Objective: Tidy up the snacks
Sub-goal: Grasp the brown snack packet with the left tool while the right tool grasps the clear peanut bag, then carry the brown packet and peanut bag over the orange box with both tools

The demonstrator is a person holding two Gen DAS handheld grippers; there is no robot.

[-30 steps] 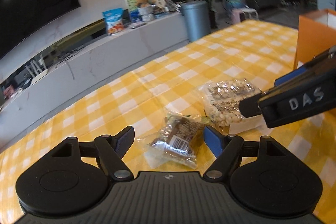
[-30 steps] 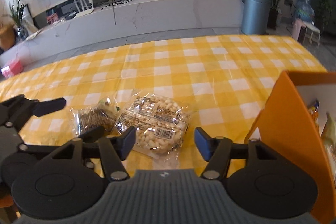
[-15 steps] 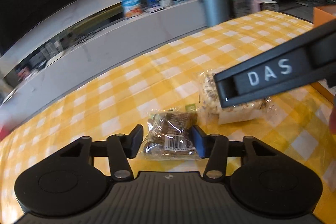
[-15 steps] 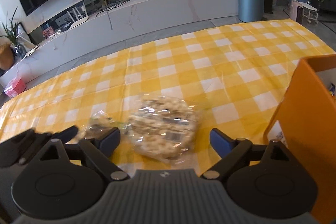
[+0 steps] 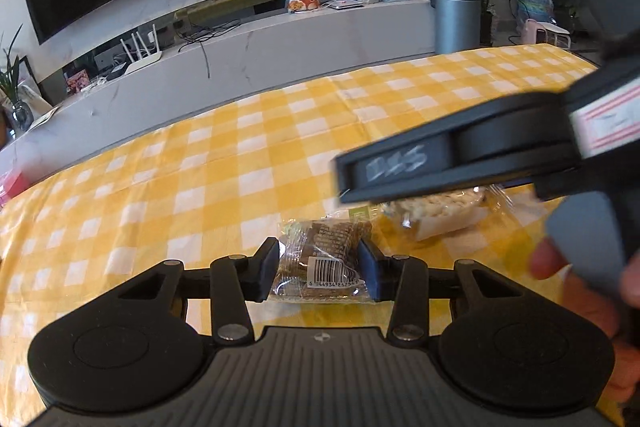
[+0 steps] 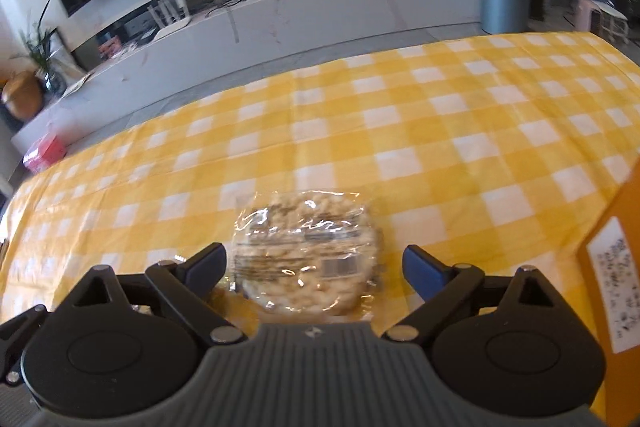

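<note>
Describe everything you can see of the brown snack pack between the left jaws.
The brown snack pack is a small clear crinkly plastic wrapper with dark brown ridged pieces inside, a white barcode label on its near end and a green tab at the far end. It lies flat on the yellow checked tablecloth. The left gripper has its jaws closed against both sides. The rice cracker pack lies just beyond, to its right.

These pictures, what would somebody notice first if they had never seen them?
Probably the bright yellow checked tablecloth filling both views. Next, two wrapped snacks on it: a brown snack packet squeezed between the left gripper's fingers, and a round pale rice cake lying between the right gripper's wide-open fingers. An orange box stands at the right edge.
</note>
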